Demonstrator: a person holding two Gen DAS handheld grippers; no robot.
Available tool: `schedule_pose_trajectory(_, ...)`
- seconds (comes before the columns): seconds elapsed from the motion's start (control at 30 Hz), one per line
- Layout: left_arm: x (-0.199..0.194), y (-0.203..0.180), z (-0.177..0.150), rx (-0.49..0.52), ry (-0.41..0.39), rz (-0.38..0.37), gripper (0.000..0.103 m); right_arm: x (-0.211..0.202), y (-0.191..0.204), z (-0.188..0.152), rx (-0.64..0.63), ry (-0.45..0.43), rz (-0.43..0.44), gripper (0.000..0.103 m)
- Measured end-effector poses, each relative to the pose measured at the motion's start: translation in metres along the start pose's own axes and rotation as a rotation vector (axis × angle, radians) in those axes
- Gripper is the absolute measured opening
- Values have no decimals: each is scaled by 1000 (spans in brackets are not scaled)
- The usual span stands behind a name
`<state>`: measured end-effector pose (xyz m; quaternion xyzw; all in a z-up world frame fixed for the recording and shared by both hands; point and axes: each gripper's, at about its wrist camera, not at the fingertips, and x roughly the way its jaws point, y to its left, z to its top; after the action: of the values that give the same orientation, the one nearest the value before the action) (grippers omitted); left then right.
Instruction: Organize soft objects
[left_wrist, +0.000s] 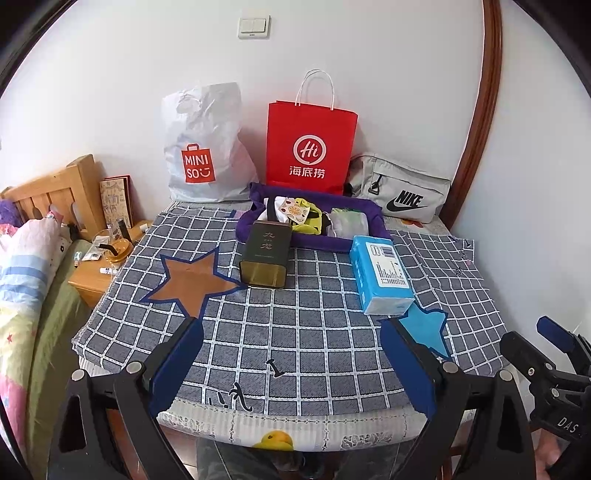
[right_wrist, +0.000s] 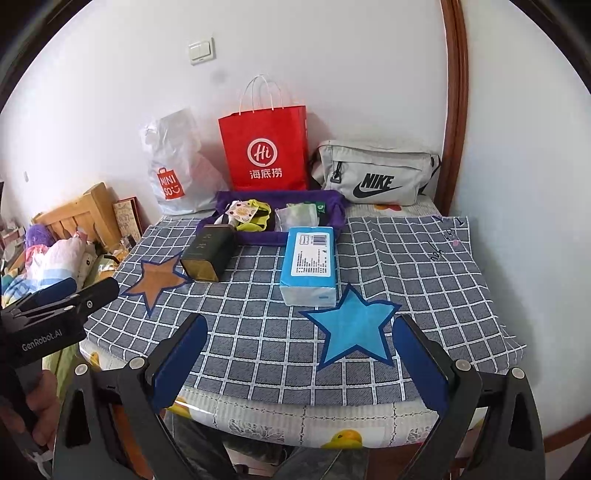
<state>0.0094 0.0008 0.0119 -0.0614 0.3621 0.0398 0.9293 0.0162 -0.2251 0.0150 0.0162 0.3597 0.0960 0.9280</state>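
Observation:
A blue tissue pack (left_wrist: 382, 274) (right_wrist: 311, 266) lies on the checked cloth, just behind the blue star patch (right_wrist: 352, 336). A dark tea tin (left_wrist: 265, 254) (right_wrist: 208, 252) lies beside the orange star patch (left_wrist: 190, 280). Behind them a purple fabric tray (left_wrist: 364, 243) (right_wrist: 334, 218) holds soft items, among them a yellow-green cloth (left_wrist: 304, 216) and a clear pouch (right_wrist: 297, 214). My left gripper (left_wrist: 291, 343) is open and empty above the table's front edge. My right gripper (right_wrist: 301, 343) is open and empty, also at the front edge.
At the back wall stand a white Miniso bag (left_wrist: 201, 155), a red paper bag (left_wrist: 310, 147) and a grey Nike pouch (left_wrist: 402, 192). A wooden nightstand (left_wrist: 92, 277) and a bed (left_wrist: 26, 258) lie to the left. The table edge (left_wrist: 295, 428) is near.

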Motion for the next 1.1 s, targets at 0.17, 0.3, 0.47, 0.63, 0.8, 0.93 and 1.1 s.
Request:
schedule_pose_trajectory(0.17, -1, 0, 0, -3, -4, 6, 97, -1, 2, 0, -5, -3, 6, 99)
schedule_pose_trajectory(0.3, -1, 1, 0, -3, -5, 6, 97, -1, 3, -1, -4, -1, 7, 99)
schedule_pose_trajectory(0.47, -2, 2, 0, -6, -6, 8, 97, -2, 4, -1, -4, -2, 10, 99)
schedule_pose_trajectory(0.63, -3, 3, 0, -8, -6, 8, 97, -2, 5, -1, -4, -3, 16, 99)
schedule_pose_trajectory(0.8, -2, 3, -1, -6, -4, 8, 97, -3, 6, -1, -7, -3, 19, 99)
schedule_pose_trajectory(0.93, -2, 3, -1, -6, -2, 7, 97, -3, 7, -2, -4, -3, 19, 99)
schedule_pose_trajectory(1.1, -2, 3, -1, -5, -2, 7, 97, -3, 6, -2, -5, -3, 20, 99)
